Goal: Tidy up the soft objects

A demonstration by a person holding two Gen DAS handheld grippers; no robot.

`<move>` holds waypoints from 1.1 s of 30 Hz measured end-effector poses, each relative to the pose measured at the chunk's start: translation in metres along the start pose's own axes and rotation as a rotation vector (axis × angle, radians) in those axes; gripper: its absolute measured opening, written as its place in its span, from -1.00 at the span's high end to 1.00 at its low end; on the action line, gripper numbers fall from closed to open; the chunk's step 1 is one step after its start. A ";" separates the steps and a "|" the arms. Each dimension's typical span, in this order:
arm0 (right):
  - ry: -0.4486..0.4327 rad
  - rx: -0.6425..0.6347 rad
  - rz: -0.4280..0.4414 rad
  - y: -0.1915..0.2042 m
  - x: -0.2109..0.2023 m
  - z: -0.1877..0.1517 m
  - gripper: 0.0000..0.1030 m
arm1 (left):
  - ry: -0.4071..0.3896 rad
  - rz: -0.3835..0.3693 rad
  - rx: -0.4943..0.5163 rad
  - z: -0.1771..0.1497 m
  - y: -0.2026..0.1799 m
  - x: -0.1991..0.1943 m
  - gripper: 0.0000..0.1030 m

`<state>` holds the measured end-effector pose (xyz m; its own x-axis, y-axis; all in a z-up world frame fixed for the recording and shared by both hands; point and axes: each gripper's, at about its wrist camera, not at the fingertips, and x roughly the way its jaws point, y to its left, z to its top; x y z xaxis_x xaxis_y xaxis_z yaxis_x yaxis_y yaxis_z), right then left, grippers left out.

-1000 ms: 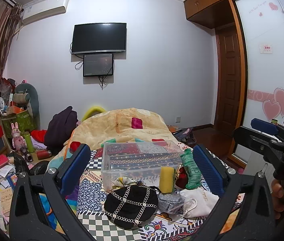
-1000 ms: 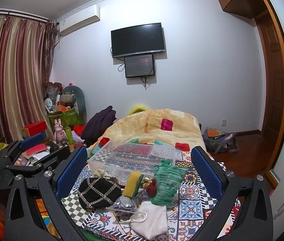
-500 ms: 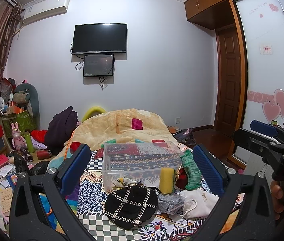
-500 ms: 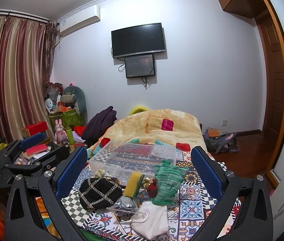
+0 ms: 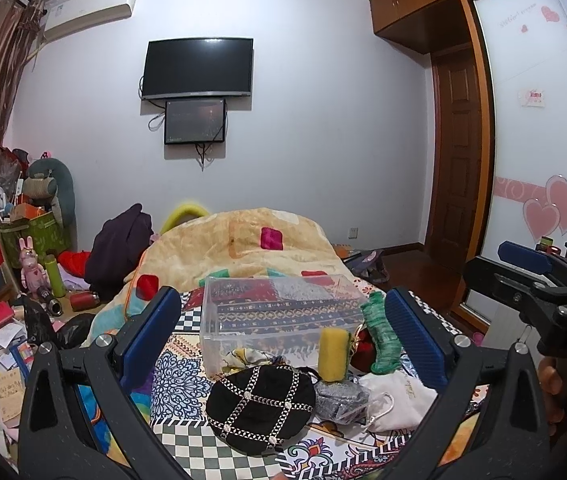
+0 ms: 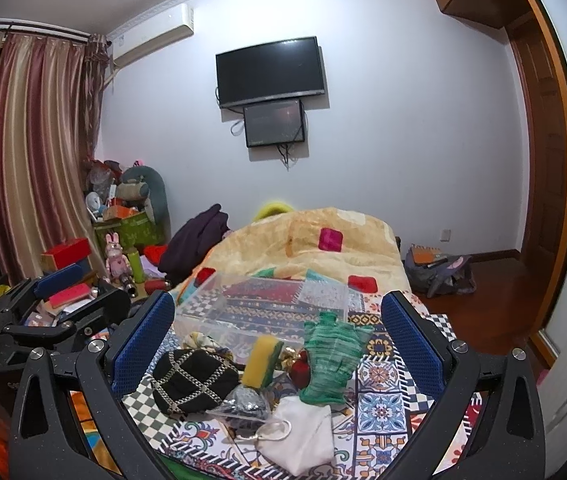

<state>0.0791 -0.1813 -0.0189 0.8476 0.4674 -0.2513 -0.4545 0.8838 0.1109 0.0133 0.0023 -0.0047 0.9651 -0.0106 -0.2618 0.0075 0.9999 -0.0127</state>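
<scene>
A clear plastic box (image 5: 279,316) (image 6: 267,304) stands on a patterned cloth on the bed. In front of it lie a black studded pouch (image 5: 261,408) (image 6: 193,380), a yellow sponge (image 5: 333,354) (image 6: 261,366), a green knitted glove (image 5: 381,338) (image 6: 329,360), a red item (image 5: 363,354), a silver mesh bag (image 5: 339,400) (image 6: 245,400) and a white drawstring bag (image 5: 395,404) (image 6: 297,436). My left gripper (image 5: 281,336) is open and empty, held above the pile. My right gripper (image 6: 277,330) is open and empty, also near the pile.
A yellow quilt (image 5: 243,248) covers the bed behind the box. Clutter of boxes, toys and bottles (image 5: 23,280) fills the floor at left. A wardrobe with heart stickers (image 5: 543,160) and a wooden door (image 6: 539,160) stand at right. A bag (image 6: 439,272) lies on the floor.
</scene>
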 end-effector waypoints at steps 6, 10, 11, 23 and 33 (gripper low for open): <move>0.089 0.043 -0.008 -0.018 0.024 -0.009 -1.00 | 0.074 -0.031 -0.042 -0.011 0.012 0.025 -1.00; 0.165 0.101 -0.008 -0.035 0.044 -0.019 -1.00 | 0.149 -0.038 -0.084 -0.022 0.022 0.049 -0.90; 0.184 0.114 -0.010 -0.039 0.050 -0.021 -1.00 | 0.171 -0.035 -0.082 -0.024 0.023 0.054 -0.85; 0.334 0.116 -0.064 -0.059 0.089 -0.042 -0.84 | 0.369 -0.058 -0.145 -0.068 0.042 0.112 -0.61; 0.504 0.184 -0.022 -0.072 0.129 -0.067 -0.34 | 0.495 -0.059 -0.143 -0.105 0.063 0.126 -0.25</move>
<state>0.2024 -0.1860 -0.1240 0.5988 0.4213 -0.6811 -0.3444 0.9033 0.2560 0.1084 0.0628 -0.1396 0.7244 -0.1056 -0.6813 -0.0109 0.9863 -0.1645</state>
